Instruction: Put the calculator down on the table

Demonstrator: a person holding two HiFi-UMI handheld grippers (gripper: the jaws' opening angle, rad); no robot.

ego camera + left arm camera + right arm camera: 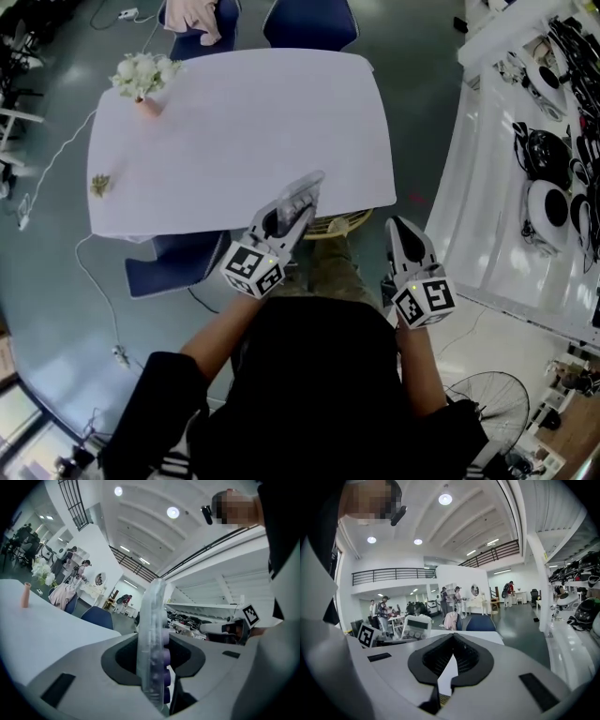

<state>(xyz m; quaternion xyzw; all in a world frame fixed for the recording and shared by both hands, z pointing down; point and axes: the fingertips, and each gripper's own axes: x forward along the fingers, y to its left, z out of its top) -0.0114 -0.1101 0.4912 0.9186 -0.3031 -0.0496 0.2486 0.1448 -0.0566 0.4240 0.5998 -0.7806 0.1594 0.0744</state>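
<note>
The calculator (302,192), pale grey with purple keys, is pinched on edge in my left gripper (291,211), which hangs over the near edge of the white table (244,122). In the left gripper view the calculator (153,644) stands upright between the pads, which press on both its faces. My right gripper (405,232) is to the right, off the table's near right corner, its jaws shut with nothing in them. From the right gripper view (451,644) I see the calculator's (415,627) keys and display face on.
A vase of white flowers (142,80) stands at the table's far left corner, and a small greenish scrap (99,185) lies at its left edge. Blue chairs (178,258) and a wicker stool (336,225) sit round the table. White shelving with helmets (548,206) runs along the right.
</note>
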